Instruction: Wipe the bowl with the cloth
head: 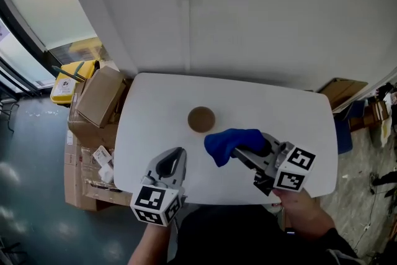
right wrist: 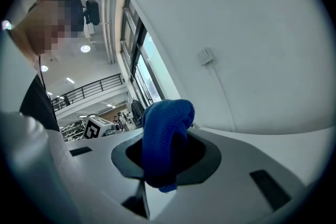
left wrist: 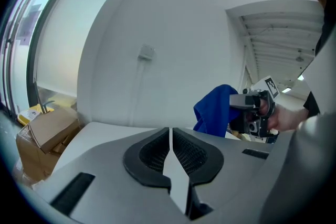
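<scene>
now nubbly blue cloth [right wrist: 164,136] bunched; round brown bowl [head: 201,119].

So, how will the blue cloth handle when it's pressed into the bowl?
Probably floppy: the blue cloth bunches and droops over the right gripper. Its nubby weave looks grippy, not slippery. Likely light, hanging from one pinch.

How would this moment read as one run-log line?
left tongs: shut, empty | right tongs: shut on blue cloth | bowl: on table, clear of tongs
</scene>
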`<state>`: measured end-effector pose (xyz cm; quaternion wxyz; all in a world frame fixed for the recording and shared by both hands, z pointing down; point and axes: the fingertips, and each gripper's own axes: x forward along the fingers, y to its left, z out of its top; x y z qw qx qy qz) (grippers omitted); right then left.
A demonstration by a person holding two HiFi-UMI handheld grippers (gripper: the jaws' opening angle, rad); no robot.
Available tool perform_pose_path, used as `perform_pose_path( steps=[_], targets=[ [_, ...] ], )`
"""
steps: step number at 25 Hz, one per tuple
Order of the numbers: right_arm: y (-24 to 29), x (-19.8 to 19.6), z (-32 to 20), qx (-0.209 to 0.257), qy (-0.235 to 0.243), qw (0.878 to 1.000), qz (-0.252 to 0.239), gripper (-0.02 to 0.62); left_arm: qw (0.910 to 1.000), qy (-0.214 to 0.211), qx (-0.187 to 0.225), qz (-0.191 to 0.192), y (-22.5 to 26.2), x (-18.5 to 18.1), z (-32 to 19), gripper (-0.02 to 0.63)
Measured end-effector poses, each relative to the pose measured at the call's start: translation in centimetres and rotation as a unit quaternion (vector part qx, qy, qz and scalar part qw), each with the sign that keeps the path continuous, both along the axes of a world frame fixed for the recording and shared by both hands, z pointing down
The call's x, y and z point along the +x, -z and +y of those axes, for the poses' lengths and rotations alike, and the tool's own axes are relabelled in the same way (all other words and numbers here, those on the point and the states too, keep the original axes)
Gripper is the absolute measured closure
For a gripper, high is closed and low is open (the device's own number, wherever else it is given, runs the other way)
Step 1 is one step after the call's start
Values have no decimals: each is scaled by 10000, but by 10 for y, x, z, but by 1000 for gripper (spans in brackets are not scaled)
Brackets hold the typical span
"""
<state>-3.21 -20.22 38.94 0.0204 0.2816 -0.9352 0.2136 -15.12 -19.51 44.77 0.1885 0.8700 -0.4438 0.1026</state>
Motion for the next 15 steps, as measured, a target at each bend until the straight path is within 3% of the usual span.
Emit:
perform_pose_path(
  steps=[13,15],
  targets=[
    [-78,-4,-71,-545,194,9981,204,514,9956,417,-827,-165,-87,7,-62,589],
    [-93,-4,-82,-611,171,9977,235,514,9945,447,-936,-172,-100,7,-70,555]
  ],
)
